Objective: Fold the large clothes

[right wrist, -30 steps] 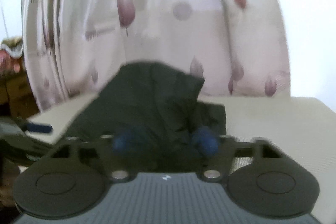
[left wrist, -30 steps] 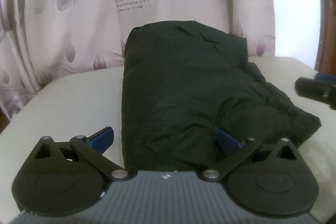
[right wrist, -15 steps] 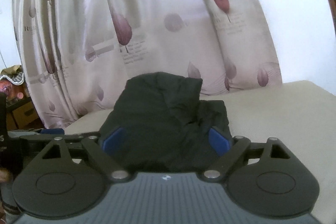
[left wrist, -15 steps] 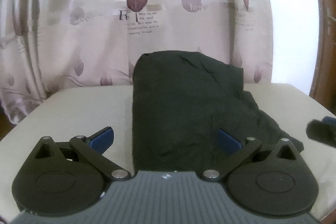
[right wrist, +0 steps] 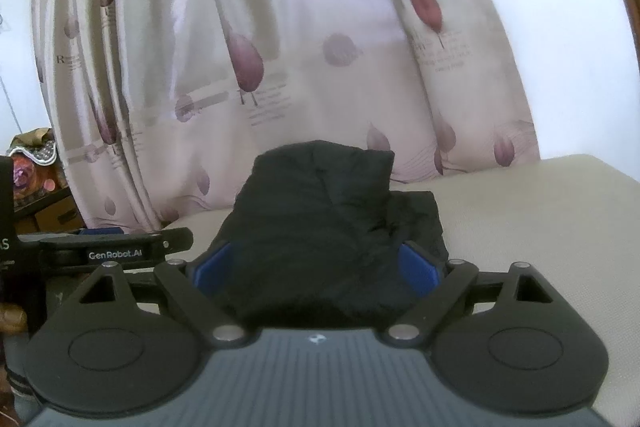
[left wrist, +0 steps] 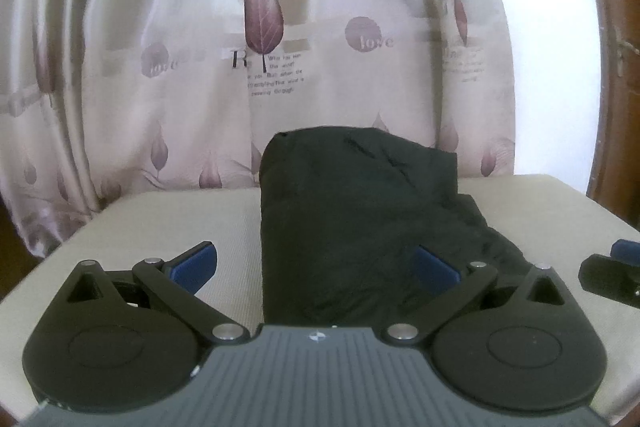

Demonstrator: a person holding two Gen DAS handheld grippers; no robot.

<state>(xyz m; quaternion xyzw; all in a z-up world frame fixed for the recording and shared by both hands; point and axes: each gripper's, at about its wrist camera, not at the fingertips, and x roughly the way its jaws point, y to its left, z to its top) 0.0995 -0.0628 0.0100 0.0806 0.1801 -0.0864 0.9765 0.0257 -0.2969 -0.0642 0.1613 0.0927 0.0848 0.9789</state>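
in the left wrist view the left gripper point(left wrist: 314, 265) stands wide apart and grips nothing, its fingers point(left wrist: 194, 263) blue-padded, one over the bare cushion point(left wrist: 160, 223) and the other in front of the garment point(left wrist: 352, 219), which it does not appear to touch. the garment is a dark, bulky piece lying on the cushion as a compact, roughly rectangular bundle, with its far end up against the curtain point(left wrist: 280, 47); a looser layer sticks out low on its right side. at the far right edge of this view part of the right gripper point(left wrist: 612, 273) shows, clear of the cloth. in the right wrist view the right gripper point(right wrist: 316, 265) is also spread wide and empty, with the near end of the bundle sitting between its fingers; whether the pads touch the cloth i cannot tell. judging from this, the folding looks almost finished: the piece is already doubled into a tidy block, and what may remain is tucking in that loose right-hand layer and squaring the edges. as for writing, the curtain carries a large "r", the word "love" inside round purple marks, and small lines of text too fine to read; the left gripper, seen at the left of the right wrist view, is marked "genrobot.ai".
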